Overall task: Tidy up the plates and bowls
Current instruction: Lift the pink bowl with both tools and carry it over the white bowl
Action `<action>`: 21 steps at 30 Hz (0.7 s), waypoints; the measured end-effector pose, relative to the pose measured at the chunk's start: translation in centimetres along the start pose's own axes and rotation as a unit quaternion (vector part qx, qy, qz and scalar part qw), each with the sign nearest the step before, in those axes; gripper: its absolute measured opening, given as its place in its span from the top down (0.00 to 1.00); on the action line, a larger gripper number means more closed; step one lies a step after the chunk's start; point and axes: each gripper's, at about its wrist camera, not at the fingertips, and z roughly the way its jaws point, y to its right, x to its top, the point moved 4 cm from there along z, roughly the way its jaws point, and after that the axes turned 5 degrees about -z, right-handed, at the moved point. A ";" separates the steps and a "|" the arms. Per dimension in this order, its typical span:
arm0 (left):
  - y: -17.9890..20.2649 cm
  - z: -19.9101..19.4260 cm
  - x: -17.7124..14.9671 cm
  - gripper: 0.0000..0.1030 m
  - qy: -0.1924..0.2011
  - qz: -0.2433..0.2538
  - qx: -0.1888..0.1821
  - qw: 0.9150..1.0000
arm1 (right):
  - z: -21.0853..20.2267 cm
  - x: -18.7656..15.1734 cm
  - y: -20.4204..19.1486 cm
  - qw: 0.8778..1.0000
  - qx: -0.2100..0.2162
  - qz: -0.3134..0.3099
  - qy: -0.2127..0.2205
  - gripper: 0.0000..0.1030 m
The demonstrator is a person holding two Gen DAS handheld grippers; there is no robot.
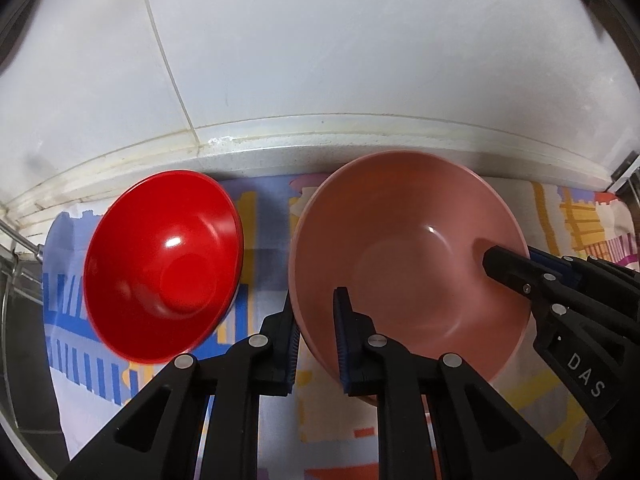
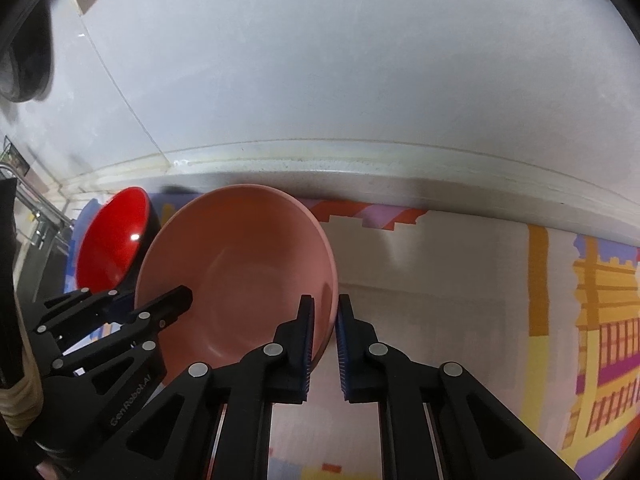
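The left wrist view looks into both bowls side by side: the pink bowl (image 1: pixel 408 264) on the right and the red bowl (image 1: pixel 164 264) on the left, apart from each other, both tipped toward the camera. The right wrist view shows the red bowl (image 2: pixel 114 236) only partly, behind the pink bowl (image 2: pixel 240 272), and opens onto a long stretch of cloth to the right that the other view lacks.

The left gripper (image 1: pixel 316 340) straddles the pink bowl's near-left rim, one finger inside and one outside, with a narrow gap to the wall on each side. The right gripper (image 2: pixel 323 344) sits on the bowl's opposite rim, its blue pads (image 2: pixel 308 340) close against the wall; whether they press it I cannot tell. Each gripper shows in the other's view, reaching into the bowl from the side.

Both bowls rest on a patterned cloth (image 2: pixel 560 300) in blue, yellow, orange and purple, spread over a pale counter (image 1: pixel 248 160). A white wall (image 1: pixel 320 40) rises behind it. A metal rack (image 1: pixel 16 264) stands at the far left.
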 end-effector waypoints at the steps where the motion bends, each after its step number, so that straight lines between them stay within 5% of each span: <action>1: 0.0 -0.4 -0.2 0.84 0.002 0.000 -0.002 1.000 | -0.3 -0.1 0.0 1.000 0.000 0.002 0.001 0.88; 21: 1.5 -8.1 -5.5 0.83 0.028 0.017 -0.040 0.999 | -8.3 -4.4 -0.9 0.999 -0.018 0.009 0.035 0.88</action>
